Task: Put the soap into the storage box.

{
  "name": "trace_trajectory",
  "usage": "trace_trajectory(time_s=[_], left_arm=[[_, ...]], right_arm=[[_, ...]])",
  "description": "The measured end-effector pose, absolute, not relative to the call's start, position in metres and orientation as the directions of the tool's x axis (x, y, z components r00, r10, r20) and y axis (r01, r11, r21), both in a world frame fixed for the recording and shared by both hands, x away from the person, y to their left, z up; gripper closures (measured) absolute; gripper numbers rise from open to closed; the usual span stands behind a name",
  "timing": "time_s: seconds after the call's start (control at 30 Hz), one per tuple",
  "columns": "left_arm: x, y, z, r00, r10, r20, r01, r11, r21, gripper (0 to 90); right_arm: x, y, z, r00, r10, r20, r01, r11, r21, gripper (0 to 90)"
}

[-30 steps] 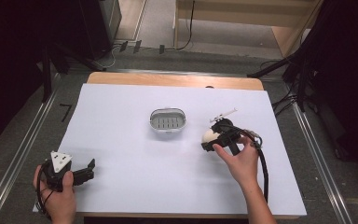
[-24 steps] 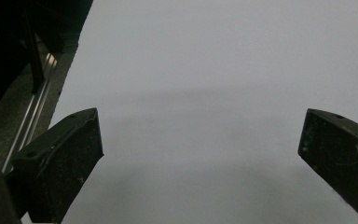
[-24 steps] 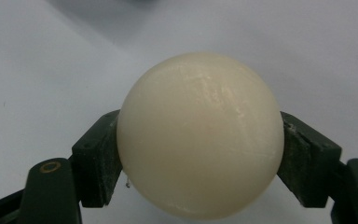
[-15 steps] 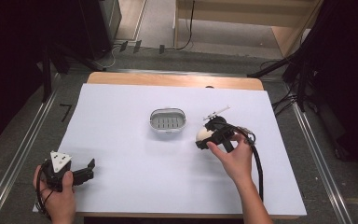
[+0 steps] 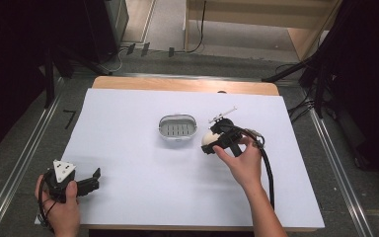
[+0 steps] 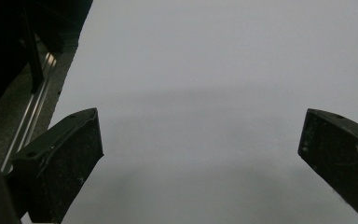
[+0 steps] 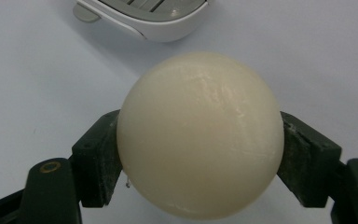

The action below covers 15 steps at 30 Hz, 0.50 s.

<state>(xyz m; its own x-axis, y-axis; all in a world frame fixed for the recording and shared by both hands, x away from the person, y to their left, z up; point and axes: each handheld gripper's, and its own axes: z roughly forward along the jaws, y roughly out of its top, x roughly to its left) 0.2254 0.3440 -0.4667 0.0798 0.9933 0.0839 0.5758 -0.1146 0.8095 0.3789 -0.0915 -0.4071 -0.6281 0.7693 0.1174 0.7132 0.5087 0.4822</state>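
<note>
A white sheet (image 5: 143, 168) covers the wooden bench (image 5: 177, 84); metal rails (image 5: 24, 158) flank it; black cables (image 5: 197, 29) trail across the floor behind.

Left gripper (image 6: 200, 154): both black jaws stand wide apart with nothing between them, over the white table cover (image 6: 223, 70). Left of the cover's edge runs a metal rail (image 6: 30, 123); beyond the rail lies dark floor.

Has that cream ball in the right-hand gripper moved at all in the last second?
Yes. The cream ball, clamped in the right gripper, has shifted left, closer to the grey dish.
</note>
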Motion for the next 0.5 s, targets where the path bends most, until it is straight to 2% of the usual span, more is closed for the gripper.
trace_trajectory(time_s=[0.5], left_arm=[[0.226,0.344,-0.467,0.079,0.993,0.091,0.579,-0.120,0.807,0.1]], right_arm=[[0.387,-0.073,-0.398,-0.649,0.751,0.122,0.699,0.525,0.486,25.0]])
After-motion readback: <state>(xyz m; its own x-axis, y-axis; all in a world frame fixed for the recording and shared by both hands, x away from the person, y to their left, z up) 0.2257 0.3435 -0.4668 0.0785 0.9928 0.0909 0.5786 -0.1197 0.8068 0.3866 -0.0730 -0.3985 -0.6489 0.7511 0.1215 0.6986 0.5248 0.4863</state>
